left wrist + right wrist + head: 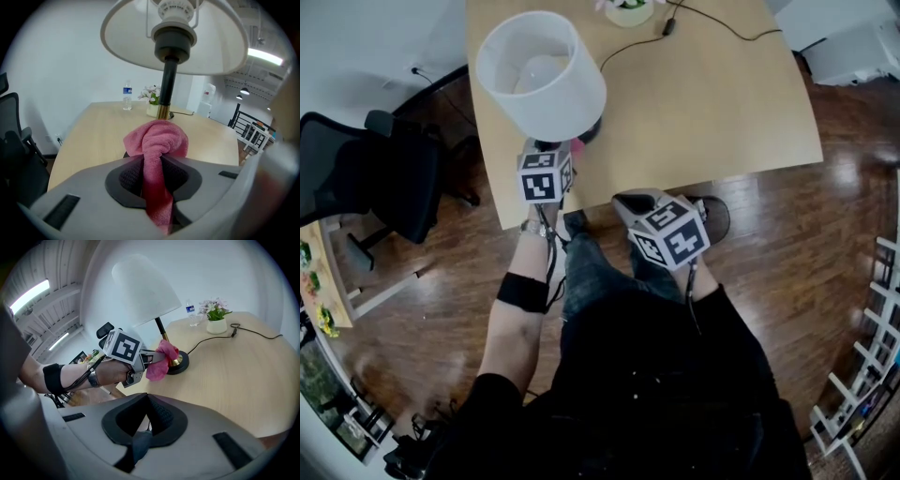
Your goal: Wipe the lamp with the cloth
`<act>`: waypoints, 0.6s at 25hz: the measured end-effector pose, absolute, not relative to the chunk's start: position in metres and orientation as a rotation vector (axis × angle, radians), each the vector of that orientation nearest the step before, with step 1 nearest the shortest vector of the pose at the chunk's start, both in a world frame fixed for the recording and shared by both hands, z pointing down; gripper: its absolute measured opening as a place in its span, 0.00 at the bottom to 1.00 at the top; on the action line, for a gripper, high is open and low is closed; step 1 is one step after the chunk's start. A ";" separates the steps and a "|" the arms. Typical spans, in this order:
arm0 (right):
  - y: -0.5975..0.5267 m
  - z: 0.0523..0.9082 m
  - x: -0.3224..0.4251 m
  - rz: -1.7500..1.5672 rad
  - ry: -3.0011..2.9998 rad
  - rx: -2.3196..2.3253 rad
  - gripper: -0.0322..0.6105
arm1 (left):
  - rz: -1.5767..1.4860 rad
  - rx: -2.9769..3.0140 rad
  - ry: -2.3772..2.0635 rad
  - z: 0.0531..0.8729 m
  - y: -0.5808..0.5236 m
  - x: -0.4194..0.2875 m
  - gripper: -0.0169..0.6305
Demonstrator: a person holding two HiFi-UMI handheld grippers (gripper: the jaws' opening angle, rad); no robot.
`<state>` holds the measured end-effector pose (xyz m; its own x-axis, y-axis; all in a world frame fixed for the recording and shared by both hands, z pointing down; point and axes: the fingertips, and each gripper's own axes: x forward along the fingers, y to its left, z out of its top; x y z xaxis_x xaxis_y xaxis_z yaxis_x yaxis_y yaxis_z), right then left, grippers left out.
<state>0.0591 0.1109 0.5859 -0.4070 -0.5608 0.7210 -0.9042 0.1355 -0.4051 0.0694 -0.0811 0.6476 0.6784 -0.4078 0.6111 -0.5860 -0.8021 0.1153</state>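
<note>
Left claw (154,359) clenched on the pink cloth (157,140), wad low under the lamp (541,70) shade right by its stem (168,84), right claw (146,416) closed on nothing, well back from the lamp; stem wipe looks in hand, next: press cloth on, rub toward base.

The lamp (541,70) stands near the bench's (712,103) front left corner. The left gripper (572,155) reaches in under the shade, and the cloth (157,140) between its fingers sits at the foot of the stem, above the base. The right gripper (637,202) hangs to its right, off the bench's front edge. A flower pot (629,11) and a bottle (126,96) stand at the far edge, behind the lamp.
</note>
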 end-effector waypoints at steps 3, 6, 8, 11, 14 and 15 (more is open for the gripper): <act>0.109 0.585 0.057 1.183 -2.013 1.429 0.06 | 0.891 2.573 -0.757 0.661 -0.081 0.066 0.16; 0.107 0.584 0.056 1.196 -1.999 1.452 0.06 | 0.967 2.558 -0.714 0.674 -0.082 0.062 0.16; 0.105 0.583 0.056 1.201 -1.988 1.470 0.06 | 1.026 2.561 -0.679 0.680 -0.082 0.061 0.16; 0.101 0.580 0.056 1.194 -1.967 1.496 0.06 | 1.076 2.572 -0.631 0.683 -0.081 0.058 0.16; 0.094 0.573 0.054 1.182 -1.960 1.519 0.06 | 1.123 2.573 -0.569 0.687 -0.076 0.052 0.16; 0.091 0.570 0.053 1.180 -1.958 1.527 0.06 | 1.152 2.567 -0.538 0.690 -0.072 0.048 0.16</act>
<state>0.0526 0.0912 0.5701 -0.3302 -0.5970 0.7312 -0.9253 0.0518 -0.3756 0.0484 -0.0722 0.6897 0.6134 -0.2204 0.7584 -0.4402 -0.8927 0.0966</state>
